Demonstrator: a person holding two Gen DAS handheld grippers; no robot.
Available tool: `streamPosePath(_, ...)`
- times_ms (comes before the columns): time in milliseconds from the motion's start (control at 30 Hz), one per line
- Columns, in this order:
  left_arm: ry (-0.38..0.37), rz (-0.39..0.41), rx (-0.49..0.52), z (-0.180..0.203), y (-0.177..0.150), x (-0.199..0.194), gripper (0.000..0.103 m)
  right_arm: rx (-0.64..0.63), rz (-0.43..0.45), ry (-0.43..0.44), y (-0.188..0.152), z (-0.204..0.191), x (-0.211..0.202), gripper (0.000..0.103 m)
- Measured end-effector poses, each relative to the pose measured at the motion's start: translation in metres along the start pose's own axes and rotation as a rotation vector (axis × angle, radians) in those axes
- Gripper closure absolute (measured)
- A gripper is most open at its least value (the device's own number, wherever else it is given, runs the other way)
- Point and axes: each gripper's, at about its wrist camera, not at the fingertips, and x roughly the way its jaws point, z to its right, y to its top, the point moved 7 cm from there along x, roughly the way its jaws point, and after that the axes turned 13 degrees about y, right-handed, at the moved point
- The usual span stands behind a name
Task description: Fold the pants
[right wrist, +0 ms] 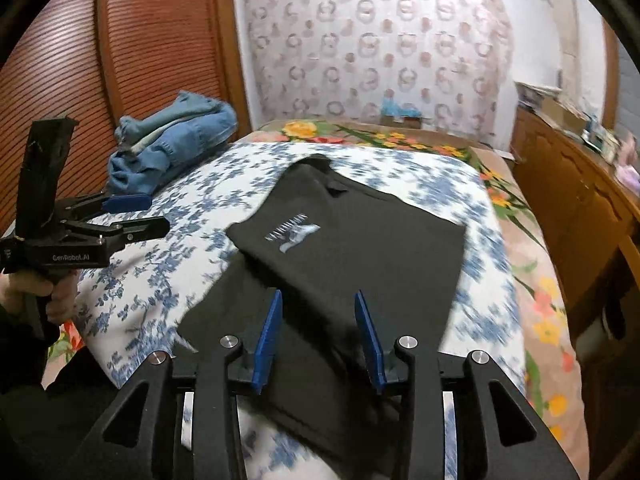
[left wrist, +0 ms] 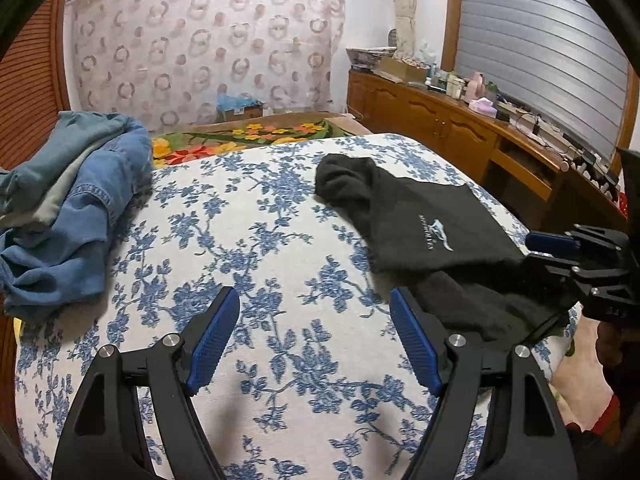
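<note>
A bedroom: bed (left wrist: 256, 216) under a blue-and-white floral cover, louvred wooden doors to one side, a ring-patterned curtain (left wrist: 208, 40) at the back, a cluttered wooden sideboard (left wrist: 440, 120) along the other wall. On the cover, well off to the left, a heap of blue denim clothes (left wrist: 68, 208), crumpled and unfolded.

Toward the right half of the bed, the black pants (right wrist: 352, 264), lying flat with one layer already over another, pale printed logo facing up. Long axis running roughly from the near edge of the bed away toward the far end, slanted a little to the left in the right wrist view; a rumpled end at the far side, another dark layer peeking out beneath on the near left.

Left hand-held gripper (left wrist: 316, 340) spread wide, holding nothing, poised above bare cover with the pants off to its right, the nearest dark edge just beside its right finger. Right hand-held gripper (right wrist: 318, 340) parted to a moderate gap, nothing between the pads, directly over the near end of the pants, so clearly the nearer of the two.

Judged from this: fold partly done, next grab most likely at the near hem, taken by the right, with the left needing to shift right to reach the matching corner.
</note>
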Motion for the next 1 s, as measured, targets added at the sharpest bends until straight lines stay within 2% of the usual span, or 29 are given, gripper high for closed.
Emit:
streamPosePath(600, 0.024, -0.031, -0.041, -0.025, -0.013, 0.011, 0.025, -0.15, -0.12, 0.089, 0.034, -0.025, 0.079, 0.064)
streamPosePath(800, 0.02, -0.034, -0.041, -0.025, -0.015, 0.011, 0.025, -0.217, -0.197, 0.066, 0.032, -0.027, 0.111, 0.065)
streamPosePath(900, 0.018, -0.035, -0.041, -0.025, -0.016, 0.011, 0.025, -0.21, -0.212, 0.032, 0.033, -0.018, 0.12, 0.075)
streamPosePath(1000, 0.017, -0.04, -0.041, -0.025, -0.019, 0.012, 0.025, -0.21, -0.208, 0.031, 0.036, -0.016, 0.124, 0.094)
